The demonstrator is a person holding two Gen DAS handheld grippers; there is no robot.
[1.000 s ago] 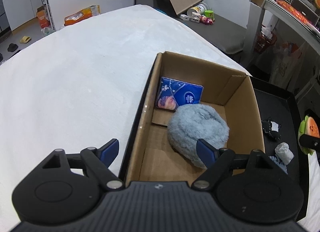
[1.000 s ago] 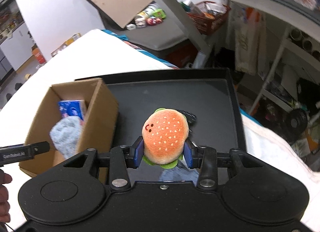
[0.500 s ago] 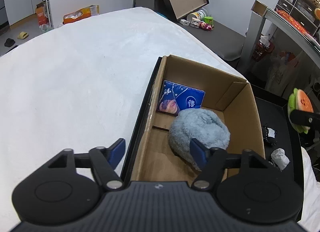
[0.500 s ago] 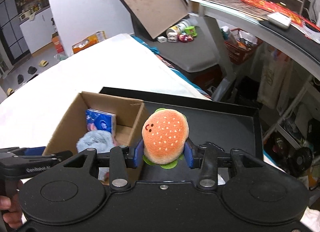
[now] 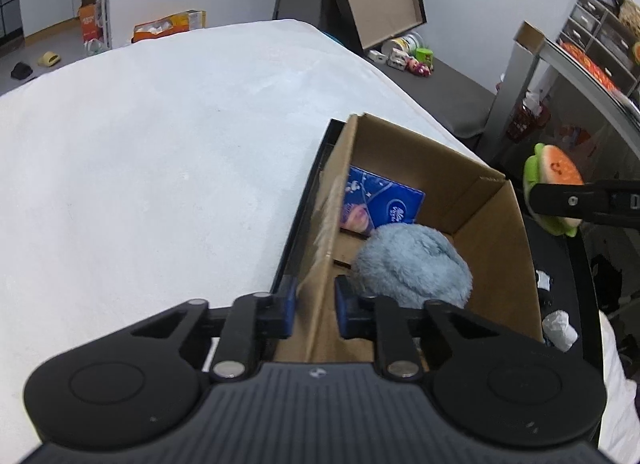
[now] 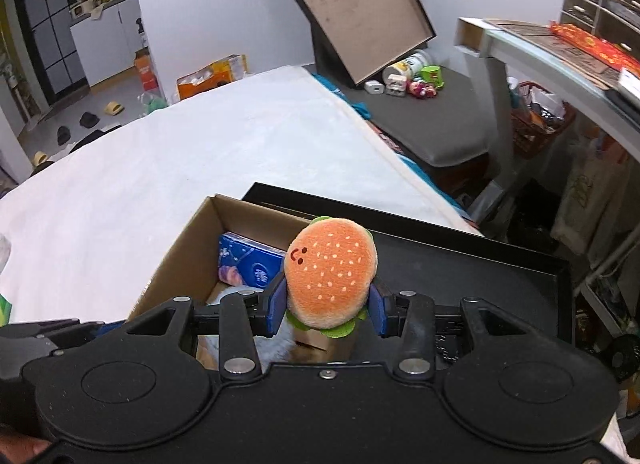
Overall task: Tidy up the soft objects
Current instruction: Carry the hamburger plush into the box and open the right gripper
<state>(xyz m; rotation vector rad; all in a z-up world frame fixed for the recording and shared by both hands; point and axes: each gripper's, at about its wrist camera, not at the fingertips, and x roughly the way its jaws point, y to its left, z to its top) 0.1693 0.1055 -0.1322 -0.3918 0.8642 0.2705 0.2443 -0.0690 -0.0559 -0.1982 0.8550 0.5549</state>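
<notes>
Cardboard box point(image 5: 492, 224) wall is pinched by my left gripper point(image 5: 316, 306) for steadiness, while my right gripper point(image 6: 327, 306), clamped on 1 burger plush point(image 6: 332, 268), holds it above.

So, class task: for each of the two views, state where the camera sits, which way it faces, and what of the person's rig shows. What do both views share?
Left wrist: on the left gripper, looking forward and down at the cardboard box, its fingers straddling the box's wall.
Right wrist: on the right gripper, facing the box from its other side; its fingers clamp the burger plush.
Shared: box, blue tissue pack, grey fluffy toy, burger plush.
</notes>
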